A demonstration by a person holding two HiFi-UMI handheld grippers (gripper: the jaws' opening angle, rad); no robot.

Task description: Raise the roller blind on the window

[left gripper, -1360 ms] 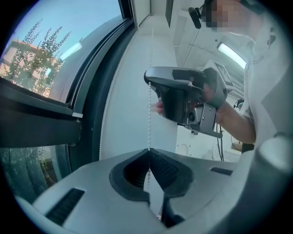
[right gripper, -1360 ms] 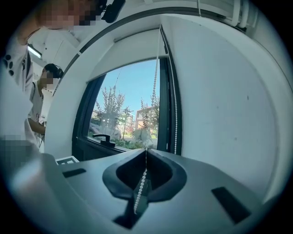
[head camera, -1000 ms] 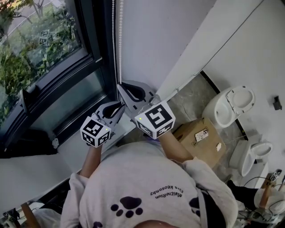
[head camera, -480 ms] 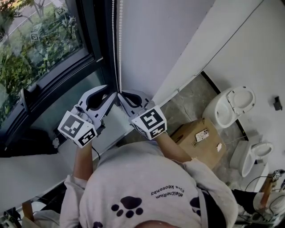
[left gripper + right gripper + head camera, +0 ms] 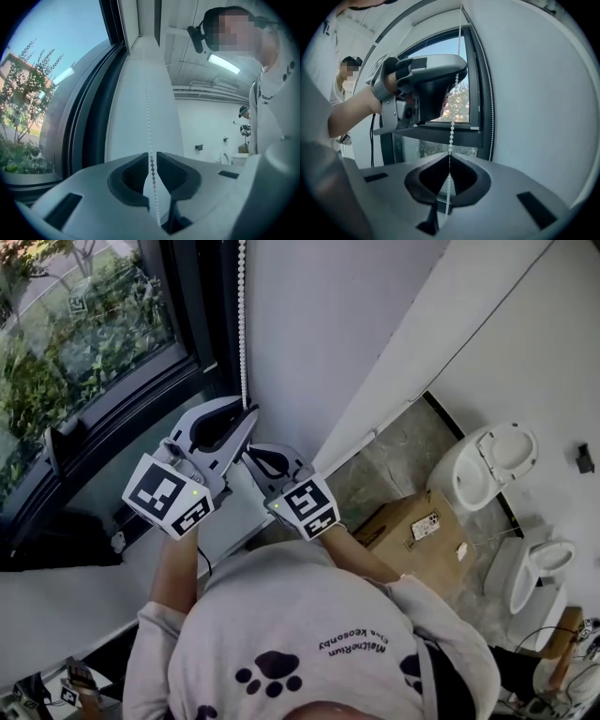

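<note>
Now one bead chain (image 5: 243, 315) hanging at twelve o'clock beside one window (image 5: 84, 362); right gripper (image 5: 247, 456) pinching it, left gripper (image 5: 251, 414) above, jaws just closing round it, not pressing. Two toilets (image 5: 487, 465) at three o'clock, one cardboard box (image 5: 417, 540) at four.

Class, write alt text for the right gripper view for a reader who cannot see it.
The right gripper is shut on a white bead chain beside a dark-framed window. Higher up, the left gripper has just been closing its jaws around the same chain.
</note>
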